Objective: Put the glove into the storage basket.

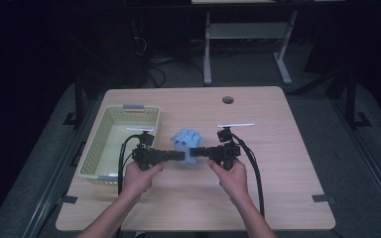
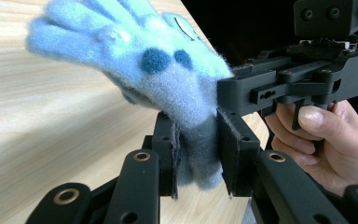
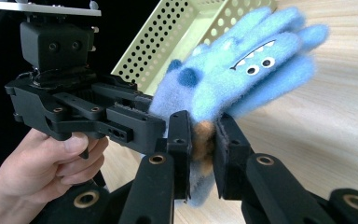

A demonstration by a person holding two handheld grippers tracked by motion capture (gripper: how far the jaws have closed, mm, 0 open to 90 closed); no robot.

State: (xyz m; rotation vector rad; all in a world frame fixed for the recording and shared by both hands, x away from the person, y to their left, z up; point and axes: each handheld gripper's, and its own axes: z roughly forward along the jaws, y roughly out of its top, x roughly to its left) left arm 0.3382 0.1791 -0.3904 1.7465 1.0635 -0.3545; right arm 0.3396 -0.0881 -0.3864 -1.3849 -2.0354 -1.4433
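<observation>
Blue fuzzy glove [image 1: 186,145] gripped by both grippers' jaws, beside basket [image 1: 110,144] rim.

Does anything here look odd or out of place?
Nothing is spilled or damaged. One oddity: the blue glove is pinched at its cuff by the left gripper and the right gripper together, beside the basket.

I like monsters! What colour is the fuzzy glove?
Light blue glove with darker blue spots and a monster face with white eyes and teeth, best in the right gripper view.
</observation>
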